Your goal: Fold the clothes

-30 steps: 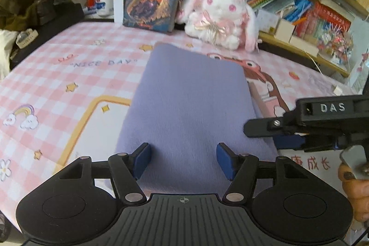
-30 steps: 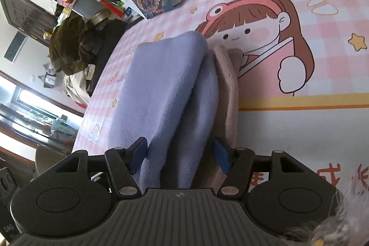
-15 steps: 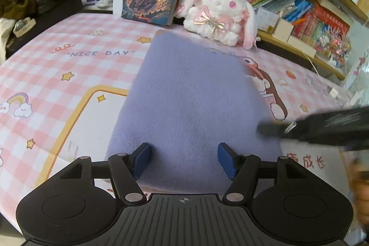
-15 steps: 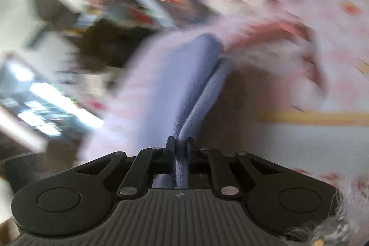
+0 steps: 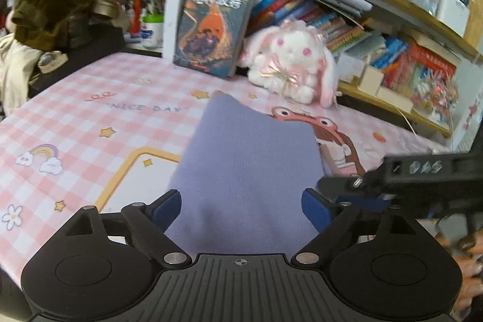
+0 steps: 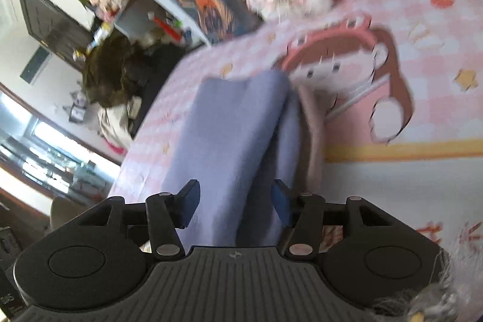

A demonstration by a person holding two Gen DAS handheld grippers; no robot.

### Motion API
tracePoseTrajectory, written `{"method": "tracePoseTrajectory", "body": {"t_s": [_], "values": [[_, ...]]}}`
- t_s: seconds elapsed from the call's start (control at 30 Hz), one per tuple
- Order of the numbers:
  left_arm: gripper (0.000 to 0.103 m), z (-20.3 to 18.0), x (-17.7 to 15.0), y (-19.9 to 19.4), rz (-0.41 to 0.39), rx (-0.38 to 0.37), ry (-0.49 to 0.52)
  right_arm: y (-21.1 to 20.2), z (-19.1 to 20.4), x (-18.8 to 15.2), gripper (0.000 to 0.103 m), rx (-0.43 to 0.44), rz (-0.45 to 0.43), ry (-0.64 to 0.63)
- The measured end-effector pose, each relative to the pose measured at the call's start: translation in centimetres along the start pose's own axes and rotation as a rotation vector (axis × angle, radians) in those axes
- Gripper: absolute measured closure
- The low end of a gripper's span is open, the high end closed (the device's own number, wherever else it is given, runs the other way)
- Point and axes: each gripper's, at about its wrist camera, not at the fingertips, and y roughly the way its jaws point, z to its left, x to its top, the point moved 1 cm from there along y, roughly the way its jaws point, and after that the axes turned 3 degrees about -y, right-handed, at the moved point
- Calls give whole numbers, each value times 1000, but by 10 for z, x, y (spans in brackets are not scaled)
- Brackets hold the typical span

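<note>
A folded lavender garment (image 5: 250, 171) lies on the pink checked table cover (image 5: 75, 122). My left gripper (image 5: 241, 205) is open, its blue pads on either side of the garment's near edge. In the right wrist view the garment (image 6: 223, 135) shows as a folded stack with a pinkish cloth (image 6: 311, 129) along its right side. My right gripper (image 6: 234, 201) is open, its jaws straddling the near end of the stack. It shows in the left wrist view (image 5: 359, 192) at the garment's right edge.
A white and pink plush rabbit (image 5: 292, 56) and an upright book (image 5: 211, 26) stand behind the garment. Shelves of books (image 5: 392, 50) run along the back right. A dark pile of clothes (image 5: 51, 11) sits at the far left.
My right gripper was open, shut on the garment's edge half a second ago, and is open again now. The left gripper stayed open and has drawn back a little.
</note>
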Motion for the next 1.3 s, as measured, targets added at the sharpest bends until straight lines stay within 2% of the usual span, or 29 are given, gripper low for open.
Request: {"method": "tracePoseTrajectory", "body": {"t_s": [0.03, 0.1, 0.13, 0.17, 0.23, 0.3, 0.43, 0.5, 0.73, 0.8, 0.93, 1.03, 1.07, 1.17, 1.3], "values": [[10, 1, -1, 0, 1, 7, -7, 1, 2, 0, 53, 11, 2, -9], [8, 4, -1, -1, 0, 12, -19, 2, 7, -1, 65, 32, 5, -26], [8, 5, -1, -2, -1, 14, -26, 3, 9, -2, 81, 43, 7, -35], [8, 6, 0, -3, -7, 15, -28, 3, 11, -2, 91, 54, 8, -43], [8, 8, 3, -7, -23, 16, -32, 5, 16, -3, 92, 76, 12, -61], [7, 9, 5, -10, -35, 14, -33, -9, 18, -1, 92, 123, -31, -69], [6, 10, 4, -9, -22, 14, -47, -9, -7, -8, 92, -42, 8, -21], [6, 8, 3, -8, -13, 14, -40, 4, -30, -16, 92, -49, 42, 62], [6, 2, -1, -12, -4, 9, -12, -1, -19, -18, 90, -82, 34, -7], [4, 3, -3, -14, -4, 11, -16, -5, -16, -20, 86, -89, 26, -20], [4, 6, -9, -16, 2, 9, -40, -18, -1, -25, 59, -118, 5, -88], [4, 6, -12, -14, 10, -9, -51, -29, 9, -29, 49, -176, -11, -158], [4, 6, -13, -14, 14, -16, -50, -33, 12, -31, 39, -198, -16, -182], [4, 4, -14, -10, 27, -44, -29, -40, 18, -38, 33, -284, -19, -223], [4, 3, -14, -6, 48, -73, 2, -41, 19, -48, 28, -370, -4, -214]]}}
